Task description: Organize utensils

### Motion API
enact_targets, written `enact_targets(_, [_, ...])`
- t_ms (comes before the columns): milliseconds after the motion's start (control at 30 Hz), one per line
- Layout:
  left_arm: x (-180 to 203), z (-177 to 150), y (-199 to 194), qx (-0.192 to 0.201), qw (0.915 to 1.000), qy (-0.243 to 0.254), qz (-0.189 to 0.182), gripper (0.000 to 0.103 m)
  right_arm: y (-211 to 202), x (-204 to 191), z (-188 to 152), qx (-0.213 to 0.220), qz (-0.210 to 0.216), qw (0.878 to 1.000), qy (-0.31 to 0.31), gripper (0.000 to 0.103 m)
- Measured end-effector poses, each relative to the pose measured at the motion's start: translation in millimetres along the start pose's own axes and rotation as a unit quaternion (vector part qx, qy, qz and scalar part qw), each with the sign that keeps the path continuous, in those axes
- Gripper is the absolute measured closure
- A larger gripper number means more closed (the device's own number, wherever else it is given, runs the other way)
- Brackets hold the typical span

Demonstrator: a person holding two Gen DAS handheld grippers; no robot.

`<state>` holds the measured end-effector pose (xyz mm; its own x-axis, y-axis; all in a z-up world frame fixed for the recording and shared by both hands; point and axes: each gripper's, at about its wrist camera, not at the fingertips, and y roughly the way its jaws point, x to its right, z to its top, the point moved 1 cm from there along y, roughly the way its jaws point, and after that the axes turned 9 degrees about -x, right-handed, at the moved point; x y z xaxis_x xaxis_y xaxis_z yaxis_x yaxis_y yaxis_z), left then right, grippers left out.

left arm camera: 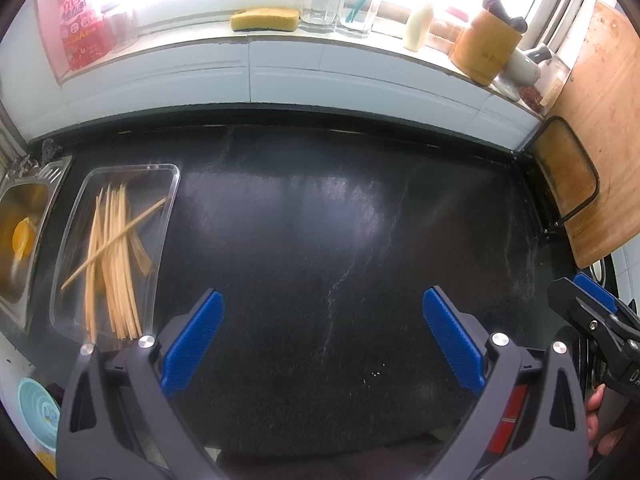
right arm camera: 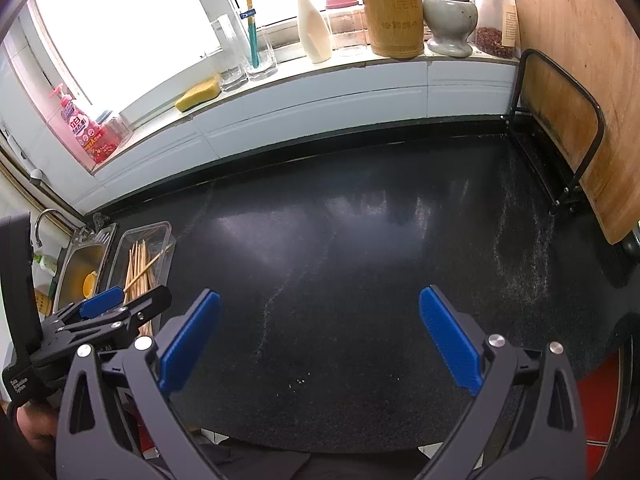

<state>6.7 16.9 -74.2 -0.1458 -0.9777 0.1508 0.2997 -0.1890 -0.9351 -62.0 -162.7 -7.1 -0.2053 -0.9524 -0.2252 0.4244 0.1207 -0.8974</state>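
Both blue-padded jaws of the left hand-held gripper (left arm camera: 323, 338) stand wide apart, holding nothing, above the dark speckled stone table (left arm camera: 320, 220); the right hand-held gripper (right arm camera: 320, 340) is likewise spread and empty; bare table lies between and ahead of both up to the white tiled wall edge (right arm camera: 320, 108); pale wooden chopsticks (left arm camera: 114, 256) lie in the clear rectangular plastic tray (left arm camera: 168, 208) at the table's left edge, just beside the steel sink (left arm camera: 24, 220); a wooden cutting board (right arm camera: 576, 92) stands upright in its black wire rack (right arm camera: 596, 136) at the right edge.

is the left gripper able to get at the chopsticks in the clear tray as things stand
Probably yes. The left gripper is open and empty, the chopsticks lie exposed in the lidless clear tray just to its left, nothing between them.
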Motion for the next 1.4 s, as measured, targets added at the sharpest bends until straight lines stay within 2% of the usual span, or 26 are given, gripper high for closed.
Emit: enact_targets(1400, [-0.4,-1.7,-2.2,0.002,1.0,0.004,0.001,0.006,-2.4,-2.0,-1.8,0.001,0.001,1.0,-0.005,0.007])
